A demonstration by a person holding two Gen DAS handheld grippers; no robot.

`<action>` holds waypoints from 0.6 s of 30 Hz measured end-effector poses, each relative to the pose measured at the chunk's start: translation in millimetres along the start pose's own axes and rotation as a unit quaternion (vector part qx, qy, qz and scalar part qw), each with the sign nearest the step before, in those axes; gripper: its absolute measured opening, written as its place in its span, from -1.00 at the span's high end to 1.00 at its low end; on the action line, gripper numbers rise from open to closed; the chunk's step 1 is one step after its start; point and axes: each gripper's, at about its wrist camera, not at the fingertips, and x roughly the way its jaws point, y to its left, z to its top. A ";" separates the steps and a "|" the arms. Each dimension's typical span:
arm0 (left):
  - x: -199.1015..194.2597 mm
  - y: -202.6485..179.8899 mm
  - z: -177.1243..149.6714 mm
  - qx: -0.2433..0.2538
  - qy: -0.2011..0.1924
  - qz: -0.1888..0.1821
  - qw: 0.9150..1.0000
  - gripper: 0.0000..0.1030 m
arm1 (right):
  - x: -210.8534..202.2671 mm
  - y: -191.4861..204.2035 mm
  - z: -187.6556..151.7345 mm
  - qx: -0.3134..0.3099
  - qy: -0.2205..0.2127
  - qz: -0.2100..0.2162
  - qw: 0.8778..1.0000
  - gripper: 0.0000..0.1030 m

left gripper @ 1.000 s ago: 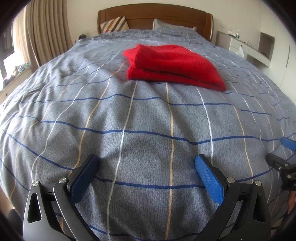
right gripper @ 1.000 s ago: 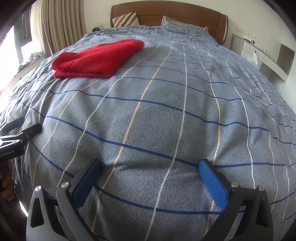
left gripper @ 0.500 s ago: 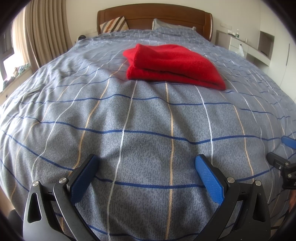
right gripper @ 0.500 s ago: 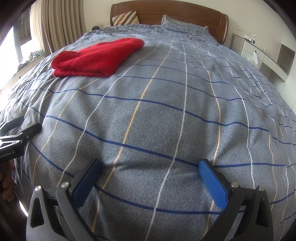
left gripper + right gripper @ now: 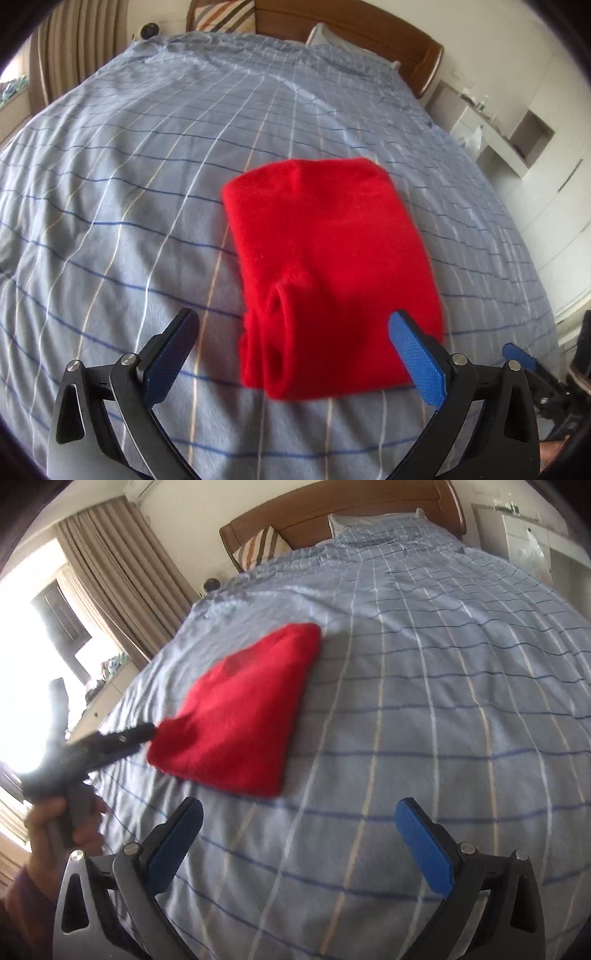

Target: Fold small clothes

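Note:
A folded red garment (image 5: 325, 258) lies on the blue checked bedcover (image 5: 129, 184); a rolled cuff or sleeve end shows at its near edge. My left gripper (image 5: 291, 325) stands open, its blue pads on either side of that near edge and just above it. In the right wrist view the red garment (image 5: 243, 723) lies to the left, and the left gripper (image 5: 110, 742), held by a hand (image 5: 62, 823), reaches its near corner. My right gripper (image 5: 299, 812) is open over bare bedcover (image 5: 443, 701), right of the garment, with nothing between its pads.
A wooden headboard (image 5: 354, 26) with a striped pillow (image 5: 225, 14) and a pale pillow (image 5: 373, 520) closes the far end. Brown curtains (image 5: 122, 576) and a bright window (image 5: 29, 635) are on the left. White shelving (image 5: 517, 140) runs along the right.
Both grippers have moved forward over the bed. The red garment, which lay far off, is now right at the left gripper's fingers. Both stay open.

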 end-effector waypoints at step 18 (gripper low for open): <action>54.7 -0.6 20.9 0.047 0.031 0.008 0.998 0.68 | 156.5 90.2 72.4 -0.224 0.014 -0.132 0.966 0.51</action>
